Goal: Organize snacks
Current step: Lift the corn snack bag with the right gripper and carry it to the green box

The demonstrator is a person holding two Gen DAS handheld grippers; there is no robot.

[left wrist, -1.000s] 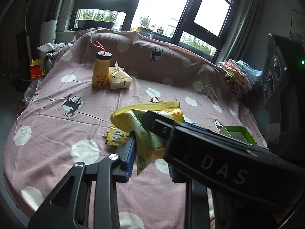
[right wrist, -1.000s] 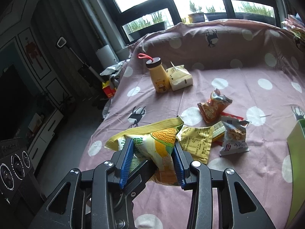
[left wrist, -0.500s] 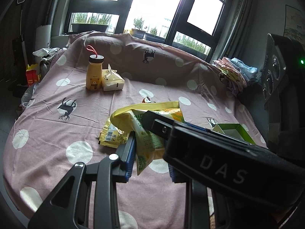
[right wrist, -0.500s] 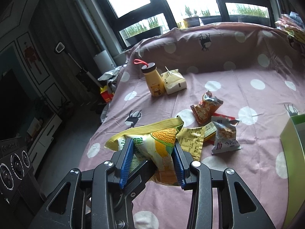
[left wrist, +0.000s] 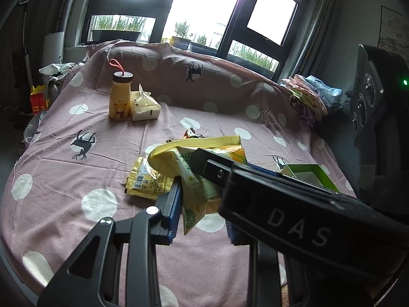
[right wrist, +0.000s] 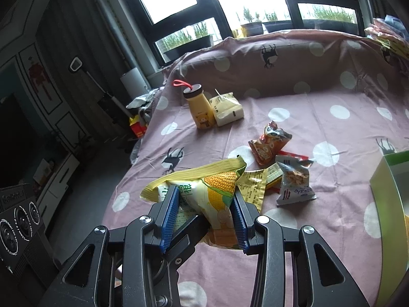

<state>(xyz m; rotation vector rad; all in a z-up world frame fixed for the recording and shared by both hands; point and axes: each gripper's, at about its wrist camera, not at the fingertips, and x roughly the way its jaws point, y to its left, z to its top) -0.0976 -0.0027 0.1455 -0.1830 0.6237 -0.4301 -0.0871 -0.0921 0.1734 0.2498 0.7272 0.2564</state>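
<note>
Gripping the yellow corn snack bag [right wrist: 212,197], the right hand-held gripper [right wrist: 204,209] has its ribbed blue pads [right wrist: 168,217] pressed on both sides of the puffy, glossy pouch, jaws partly apart. The left hand-held gripper [left wrist: 202,204] pinches the same bag [left wrist: 194,179] by its lower part, jaws nearly together. The bag hangs just above the bed [right wrist: 319,97], a pink spotted sheet with deer prints. Beyond and right of it lie a flat yellow foil packet [right wrist: 251,184], a crinkled silver nut packet [right wrist: 294,181] and a red-orange packet [right wrist: 268,143]. Far left stand a smooth yellow bear bottle [right wrist: 202,112] and a soft tissue pack [right wrist: 227,108], touching. A green-rimmed box [right wrist: 388,194] sits at the right.
</note>
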